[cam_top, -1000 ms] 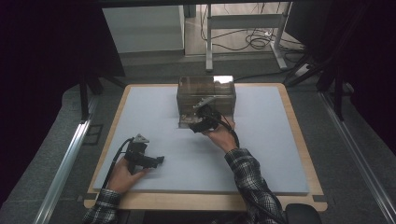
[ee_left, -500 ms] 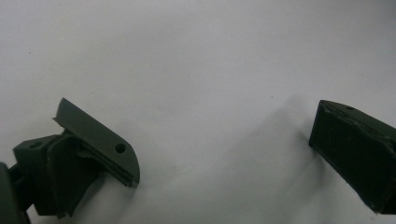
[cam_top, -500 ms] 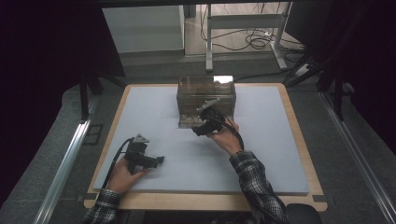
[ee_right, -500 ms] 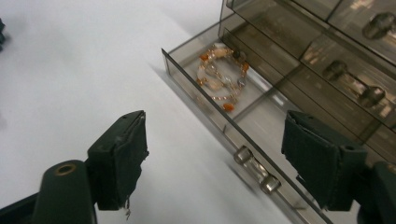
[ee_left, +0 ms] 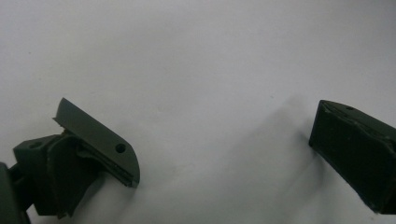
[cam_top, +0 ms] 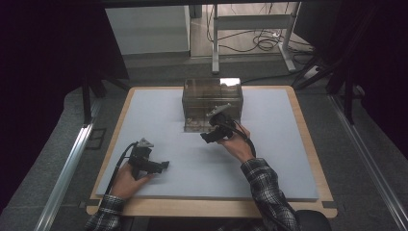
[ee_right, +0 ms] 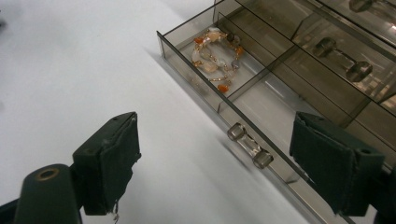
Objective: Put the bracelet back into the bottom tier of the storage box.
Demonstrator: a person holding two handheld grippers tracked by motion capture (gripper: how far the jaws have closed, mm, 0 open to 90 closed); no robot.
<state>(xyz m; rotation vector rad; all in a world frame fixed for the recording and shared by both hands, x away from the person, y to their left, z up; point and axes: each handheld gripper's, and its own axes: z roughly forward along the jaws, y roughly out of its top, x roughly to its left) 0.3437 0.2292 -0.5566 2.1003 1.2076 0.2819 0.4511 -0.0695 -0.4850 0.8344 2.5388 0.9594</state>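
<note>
The right gripper (ee_right: 212,163), its jaws just widening and empty, is hovering over the smoky clear plastic drawer's handle (ee_right: 246,145); a beaded bracelet (ee_right: 215,56) is lying inside, while the left gripper (ee_left: 224,154) is resting open.

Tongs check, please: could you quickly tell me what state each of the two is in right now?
Left tongs: open, holding nothing, over the mat.
Right tongs: open, jaws just been opening, holding nothing, by the drawer handle.

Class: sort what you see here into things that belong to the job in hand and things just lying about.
Job: drawer box; open drawer; its handle; bead bracelet; right tool.

Lying about: left tool, idle on mat; floor cables.
</note>
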